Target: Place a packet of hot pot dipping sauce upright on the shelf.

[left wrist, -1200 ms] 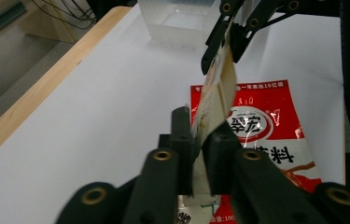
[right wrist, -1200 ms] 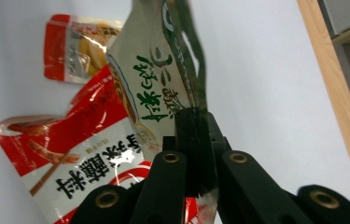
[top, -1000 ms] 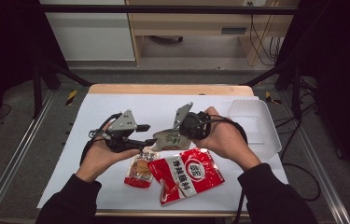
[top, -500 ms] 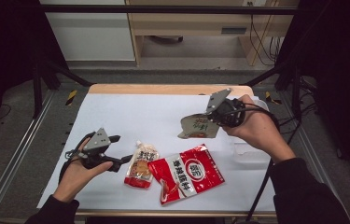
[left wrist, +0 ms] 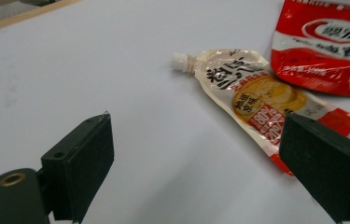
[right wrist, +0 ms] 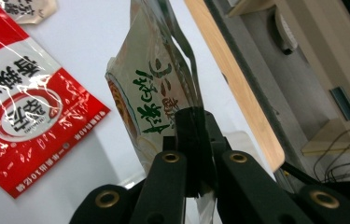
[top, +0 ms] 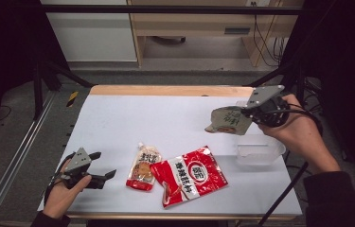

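Three food packets and one clear plastic tub are out on the white table [top: 118,123]. Nearest the person, the left gripper [top: 98,173] sits low at the front left corner, its jaws just opened wide with nothing between them. Just beyond lie one pale spouted pouch with a white cap and an orange-red label [left wrist: 252,93] (its large dark characters are legible as print but not readable here) and one flat red-and-white plastic packet bearing a round white emblem [top: 191,176]. Farther right, the right gripper [top: 247,113] is held up, its jaws clamped on the edge of one beige packet with green lettering [right wrist: 156,95], above the far side of the transparent tub [top: 260,152].
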